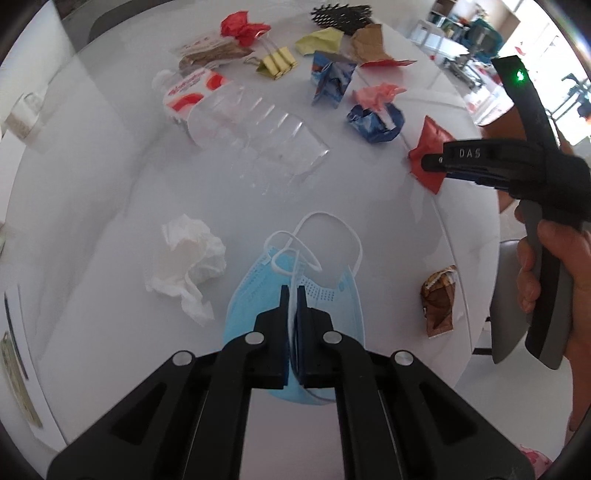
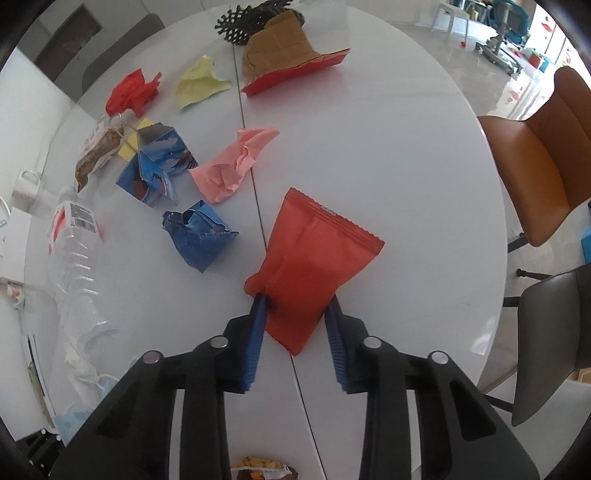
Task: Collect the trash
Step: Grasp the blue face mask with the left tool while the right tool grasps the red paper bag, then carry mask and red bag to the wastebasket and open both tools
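My left gripper (image 1: 293,291) is shut on the white ear loop of a blue face mask (image 1: 325,295) that lies on the white table (image 1: 110,166). My right gripper (image 2: 295,306) has its fingers on either side of a red snack wrapper (image 2: 314,258); the jaws are partly closed around its near end. In the left wrist view the right gripper (image 1: 428,162) shows at the right, at the same red wrapper (image 1: 430,147). A crumpled white tissue (image 1: 188,258) lies left of the mask. A clear plastic bottle (image 1: 243,118) lies further back.
Further trash is scattered at the back: blue cartons (image 2: 155,166), pink paper (image 2: 236,162), yellow paper (image 2: 199,81), red paper (image 2: 133,92), a brown cardboard piece (image 2: 280,51), a black mesh (image 2: 247,18). A brown snack bag (image 1: 439,299) lies near the table edge. Chairs (image 2: 543,155) stand at the right.
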`<state>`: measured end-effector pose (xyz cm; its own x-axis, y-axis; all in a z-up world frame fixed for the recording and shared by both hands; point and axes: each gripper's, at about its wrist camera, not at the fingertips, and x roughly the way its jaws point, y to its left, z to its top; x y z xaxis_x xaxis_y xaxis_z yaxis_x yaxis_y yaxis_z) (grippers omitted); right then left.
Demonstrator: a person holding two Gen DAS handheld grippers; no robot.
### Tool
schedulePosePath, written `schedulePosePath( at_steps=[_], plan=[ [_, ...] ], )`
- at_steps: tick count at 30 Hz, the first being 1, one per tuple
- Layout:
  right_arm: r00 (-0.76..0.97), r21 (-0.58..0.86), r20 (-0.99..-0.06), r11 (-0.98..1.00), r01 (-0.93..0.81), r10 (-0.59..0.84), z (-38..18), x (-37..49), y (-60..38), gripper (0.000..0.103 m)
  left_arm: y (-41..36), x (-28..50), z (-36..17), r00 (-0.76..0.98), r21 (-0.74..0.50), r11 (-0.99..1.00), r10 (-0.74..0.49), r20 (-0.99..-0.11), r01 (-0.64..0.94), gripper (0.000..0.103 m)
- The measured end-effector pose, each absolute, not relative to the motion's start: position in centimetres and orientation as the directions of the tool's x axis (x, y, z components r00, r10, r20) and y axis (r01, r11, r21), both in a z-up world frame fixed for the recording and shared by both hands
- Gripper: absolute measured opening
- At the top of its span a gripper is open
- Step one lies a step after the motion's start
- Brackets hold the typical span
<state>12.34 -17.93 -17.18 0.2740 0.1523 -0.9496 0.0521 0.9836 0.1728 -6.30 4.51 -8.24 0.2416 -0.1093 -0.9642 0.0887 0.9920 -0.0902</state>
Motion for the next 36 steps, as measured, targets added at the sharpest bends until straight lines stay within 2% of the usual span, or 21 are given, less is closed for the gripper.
schedulePosePath(
  at_steps=[5,10,18,24,31,35,36],
  plan=[
    [0.312,0.180,-0.938,0.982,0.064,0.151,-15.4,10.4,-19.0,0.010,4.9,-6.3,-7.0,0.256,-0.131,0.980,-0.167,-0.952,0.153,0.002],
    [0.334,0.215,-0.923,0.976,0.037,0.191,-13.4,7.5,-20.6,0.010,4.4,-7.2,-5.6,0.268,-0.132,0.969,-0.187,-0.945,0.210,0.002],
    [0.309,0.152,-0.938,0.988,-0.034,0.155,-11.2,1.8,-27.0,0.010,-0.5,-9.2,-2.1,0.303,-0.136,0.955,-0.216,-0.928,0.264,0.002],
    [0.236,0.134,-0.959,0.986,-0.102,0.155,-13.1,-0.2,-32.8,0.010,-6.6,-10.1,-1.1,0.306,-0.167,0.950,-0.247,-0.919,0.263,0.002],
    [0.130,0.138,-0.975,0.953,-0.268,0.178,-17.2,-0.4,-36.3,0.010,-15.1,-11.1,-2.6,0.260,-0.199,0.952,-0.258,-0.931,0.232,0.002],
    [0.072,0.149,-0.980,0.926,-0.347,0.185,-20.4,0.2,-37.1,0.014,-18.6,-11.5,-4.5,0.230,-0.195,0.961,-0.238,-0.944,0.195,0.002],
    [0.057,0.153,-0.981,0.919,-0.362,0.186,-20.9,0.4,-37.0,0.022,-19.2,-11.5,-4.9,0.224,-0.194,0.962,-0.235,-0.946,0.190,0.002]
  ],
)
